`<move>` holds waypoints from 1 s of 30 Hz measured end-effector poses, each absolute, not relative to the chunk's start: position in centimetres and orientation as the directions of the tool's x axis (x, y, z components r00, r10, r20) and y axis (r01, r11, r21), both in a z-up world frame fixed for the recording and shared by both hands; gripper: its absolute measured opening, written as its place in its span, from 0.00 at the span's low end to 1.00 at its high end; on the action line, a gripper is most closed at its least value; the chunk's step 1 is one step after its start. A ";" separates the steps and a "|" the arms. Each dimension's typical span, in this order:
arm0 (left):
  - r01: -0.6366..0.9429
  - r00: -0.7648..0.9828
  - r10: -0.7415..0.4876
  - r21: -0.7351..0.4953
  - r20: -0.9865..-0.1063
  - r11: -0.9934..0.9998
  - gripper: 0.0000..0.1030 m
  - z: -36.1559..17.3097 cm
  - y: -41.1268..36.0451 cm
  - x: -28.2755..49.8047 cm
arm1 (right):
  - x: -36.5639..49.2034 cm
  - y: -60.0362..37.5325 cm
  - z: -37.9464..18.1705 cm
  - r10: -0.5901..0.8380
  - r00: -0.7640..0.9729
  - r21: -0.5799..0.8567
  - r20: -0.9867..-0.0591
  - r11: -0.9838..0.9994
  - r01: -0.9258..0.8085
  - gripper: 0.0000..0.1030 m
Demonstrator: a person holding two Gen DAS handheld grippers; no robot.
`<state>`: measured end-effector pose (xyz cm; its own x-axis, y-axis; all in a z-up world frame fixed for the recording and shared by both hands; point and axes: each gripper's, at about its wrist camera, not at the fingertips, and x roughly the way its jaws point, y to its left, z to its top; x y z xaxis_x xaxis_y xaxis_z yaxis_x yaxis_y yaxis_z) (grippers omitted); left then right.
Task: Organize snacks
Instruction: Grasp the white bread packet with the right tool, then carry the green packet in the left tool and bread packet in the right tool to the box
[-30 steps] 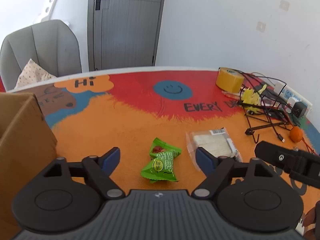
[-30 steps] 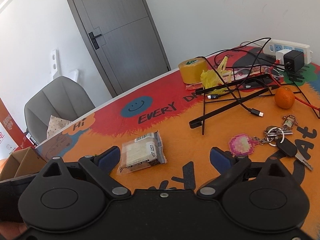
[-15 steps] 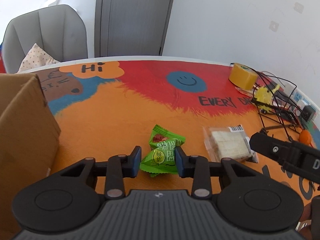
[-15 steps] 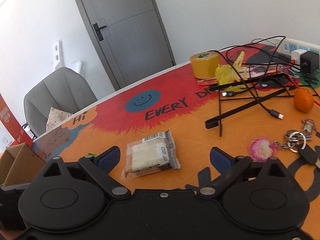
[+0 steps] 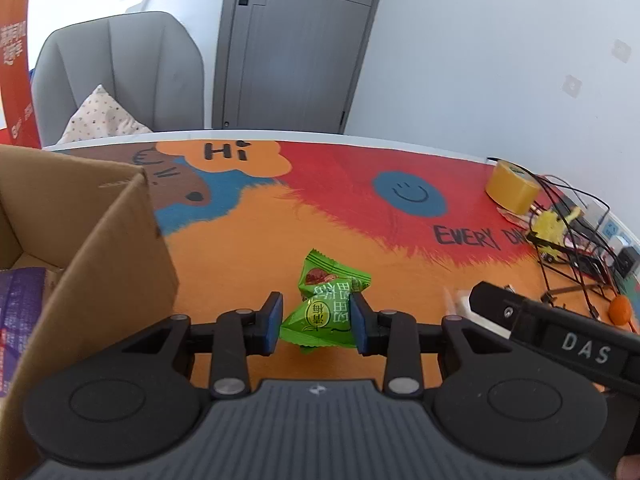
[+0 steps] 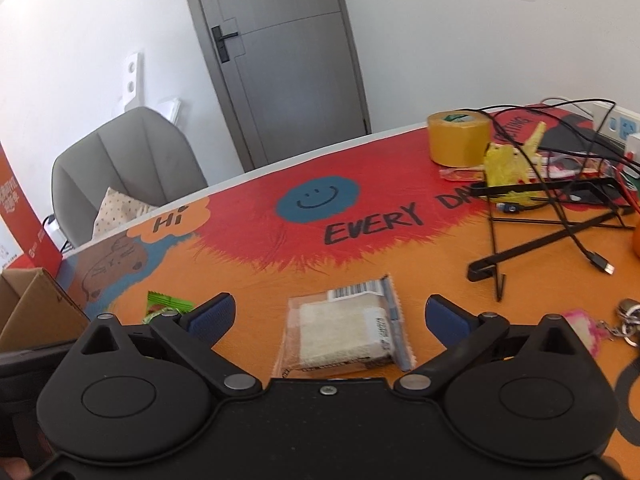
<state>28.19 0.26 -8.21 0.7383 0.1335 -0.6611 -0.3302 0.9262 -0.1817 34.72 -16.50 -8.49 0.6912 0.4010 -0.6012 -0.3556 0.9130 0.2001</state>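
Left tool point(image 5: 316, 326): blue pads closed on the nearer of two glossy green crinkled foil snack packets point(image 5: 318, 322), one pad touching each side. That packet is a puffed pillow shape with sawtooth end seals, long axis running pad to pad, yellow round logo facing up. The second green foil packet point(image 5: 324, 274) sits just behind it, touching it, long axis tilted toward the far edge of the worktop, red fruit print on top.

Landmark: open brown corrugated cardboard box point(image 5: 100, 240). Both green packets lie on the worktop point(image 5: 320, 216) just right of the box's near corner (box has a purple pack inside, only partly seen).

Right tool point(image 6: 328, 314): jaws opening, spread wide; a clear plastic flat-wrapped pale rectangular cake point(image 6: 344, 332) lies between the pads, untouched by either. Wrapper is smooth and transparent with crimped seals; the block inside looks pale, matte and crumbly. Long axis roughly across the tool, barcode label at the far end. It lies well right of the box, beyond the green packets.

The worktop cover is smooth printed vinyl, orange and red, with a blue smiley face.

Farther from the box: yellow-brown cylindrical tape roll point(image 6: 458, 138), black bent-wire stand point(image 6: 552, 224), tangled black cables, small round orange fruit point(image 5: 620, 310).
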 end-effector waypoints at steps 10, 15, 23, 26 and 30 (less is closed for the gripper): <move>-0.347 0.734 0.130 -0.204 -0.666 0.916 0.34 -8.5 1.3 28.0 | 35.8 -14.7 -10.1 0.341 0.686 0.122 -0.643 0.930 -0.348 1.00; -0.342 0.739 0.112 -0.227 -0.665 0.912 0.34 -8.7 1.4 27.9 | 36.4 -13.9 -11.2 0.288 0.683 0.055 -0.672 0.938 -0.343 0.98; -0.331 0.745 0.106 -0.228 -0.659 0.916 0.33 -8.1 0.8 27.2 | 35.0 -15.1 -10.1 0.263 0.713 0.026 -0.650 0.946 -0.324 0.59; -0.329 0.750 0.106 -0.229 -0.653 0.916 0.33 -7.7 0.5 26.8 | 34.4 -15.9 -9.7 0.257 0.714 0.041 -0.651 0.951 -0.305 0.56; -0.317 0.759 0.103 -0.227 -0.643 0.921 0.33 -7.2 -0.1 26.2 | 33.5 -16.9 -9.6 0.259 0.714 0.064 -0.650 0.955 -0.288 0.55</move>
